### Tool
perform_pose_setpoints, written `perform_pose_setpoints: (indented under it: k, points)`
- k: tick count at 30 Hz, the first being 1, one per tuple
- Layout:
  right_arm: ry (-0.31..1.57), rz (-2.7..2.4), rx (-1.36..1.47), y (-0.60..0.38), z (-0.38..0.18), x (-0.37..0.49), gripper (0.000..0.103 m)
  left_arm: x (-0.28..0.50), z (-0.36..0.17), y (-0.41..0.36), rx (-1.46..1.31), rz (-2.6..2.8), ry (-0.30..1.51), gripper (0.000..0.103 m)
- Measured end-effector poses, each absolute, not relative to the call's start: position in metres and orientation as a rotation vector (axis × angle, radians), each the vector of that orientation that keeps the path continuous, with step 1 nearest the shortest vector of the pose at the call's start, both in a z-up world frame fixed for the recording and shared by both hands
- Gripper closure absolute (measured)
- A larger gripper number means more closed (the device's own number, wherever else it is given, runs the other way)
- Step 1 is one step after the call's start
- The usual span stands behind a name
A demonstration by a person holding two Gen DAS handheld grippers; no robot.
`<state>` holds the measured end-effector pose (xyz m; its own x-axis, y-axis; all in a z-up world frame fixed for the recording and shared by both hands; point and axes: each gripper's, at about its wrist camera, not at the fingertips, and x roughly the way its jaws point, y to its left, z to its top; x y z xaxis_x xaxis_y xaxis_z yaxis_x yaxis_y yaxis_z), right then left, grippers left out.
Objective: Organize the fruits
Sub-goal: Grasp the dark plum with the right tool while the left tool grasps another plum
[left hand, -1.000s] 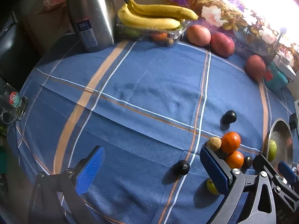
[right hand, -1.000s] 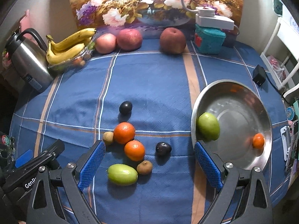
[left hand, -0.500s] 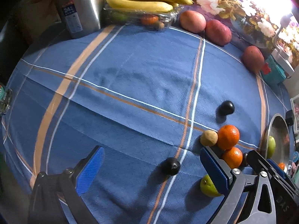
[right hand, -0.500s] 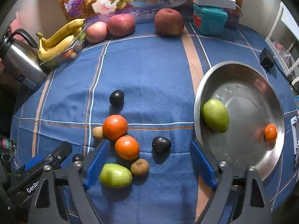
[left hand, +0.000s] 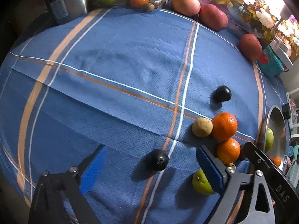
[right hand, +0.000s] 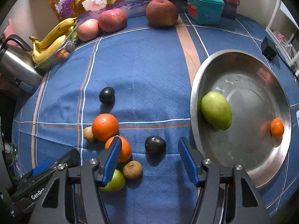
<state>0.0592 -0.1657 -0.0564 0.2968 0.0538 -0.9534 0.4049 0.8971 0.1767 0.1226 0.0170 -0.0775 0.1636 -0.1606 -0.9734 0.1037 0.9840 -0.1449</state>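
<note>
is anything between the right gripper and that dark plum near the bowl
Nothing visible. The dark plum lies on bare cloth just ahead of the open right gripper, lined up with the gap. The orange and brown fruit sit off to its left.

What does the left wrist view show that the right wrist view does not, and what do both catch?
Left wrist only: a dark fruit between the open left claw. Right wrist only: another dark fruit between the open right claw, and the whole bowl interior. Both: the two oranges, the bananas and the red apples.
</note>
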Motion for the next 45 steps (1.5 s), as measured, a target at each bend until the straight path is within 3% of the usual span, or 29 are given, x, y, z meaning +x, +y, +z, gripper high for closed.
perform_pose_setpoints:
  k: [10, 22, 31, 36, 45]
  points:
    - [1.278, -0.264, 0.458, -0.174, -0.068, 0.059, 0.052, 0.12, -0.085, 0.011, -0.034, -0.197, 1.412, 0.018]
    - [1.327, -0.272, 0.432, -0.171, -0.086, 0.066, 0.056, 0.119, -0.086, 0.008, 0.015, -0.179, 1.408, 0.027]
    - [1.344, -0.283, 0.344, -0.158, -0.088, 0.069, 0.056, 0.117, -0.083, 0.009, 0.056, -0.15, 1.392, 0.043]
    - [1.348, -0.285, 0.323, -0.152, -0.089, 0.072, 0.056, 0.118, -0.081, 0.015, 0.046, -0.141, 1.386, 0.057]
    - [1.357, -0.289, 0.315, -0.147, -0.087, 0.075, 0.066, 0.116, -0.079, 0.009, 0.053, -0.163, 1.385, 0.07]
